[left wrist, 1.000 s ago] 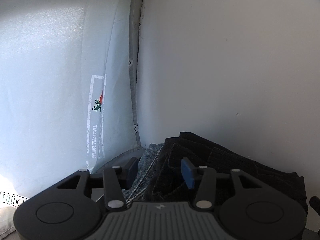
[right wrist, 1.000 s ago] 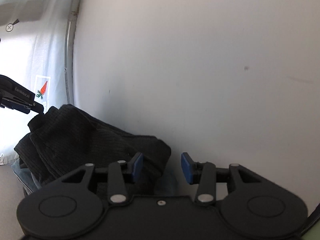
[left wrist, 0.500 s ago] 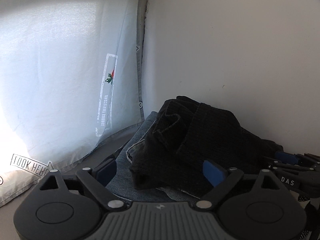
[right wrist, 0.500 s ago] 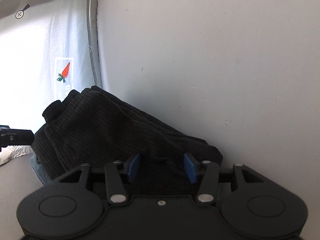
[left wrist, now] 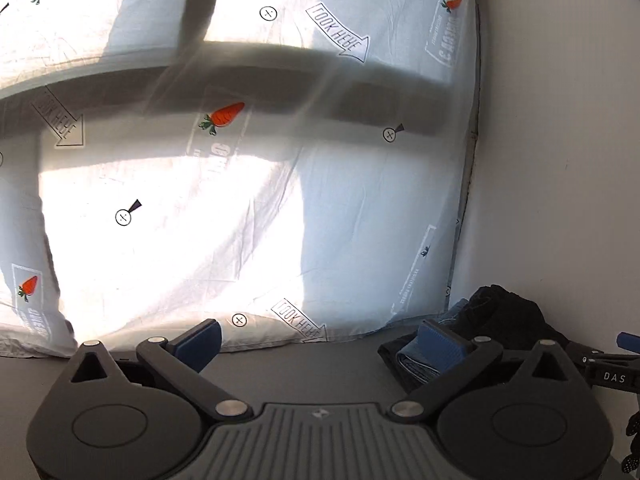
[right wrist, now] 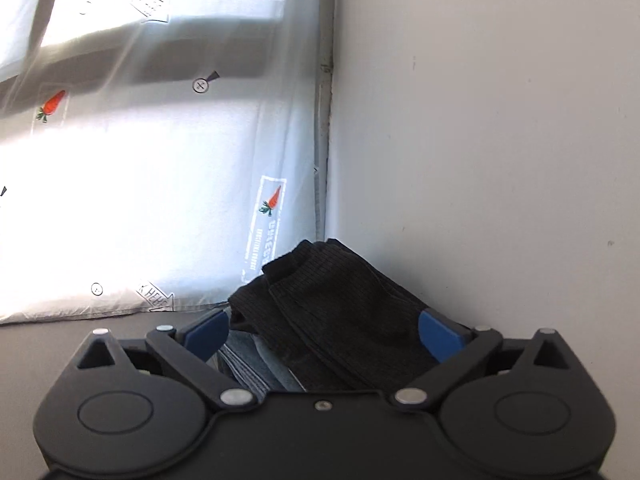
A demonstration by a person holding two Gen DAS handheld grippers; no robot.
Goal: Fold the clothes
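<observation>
Both claws stand wide with nothing between the pads, their jaws having just been opening. The right claw (right wrist: 324, 332) hangs just short of the black ribbed garment (right wrist: 340, 312), which lies folded at its twelve o'clock on top of folded blue jeans (right wrist: 256, 364), the stack tucked into the corner where the white wall (right wrist: 500, 140) meets the printed curtain (right wrist: 140, 180). The claw's body cuts off the near edge of the stack, so I cannot tell how far the denim reaches. The left claw (left wrist: 316, 340) faces the curtain, with bare grey counter (left wrist: 320, 368) before it; from there the stack sits at about two o'clock, partly hidden behind its right pad (left wrist: 440, 344). The right claw's tip pokes in at three o'clock, mostly cut off by the frame edge. Sun through the curtain washes out its middle, so some print is unreadable.
</observation>
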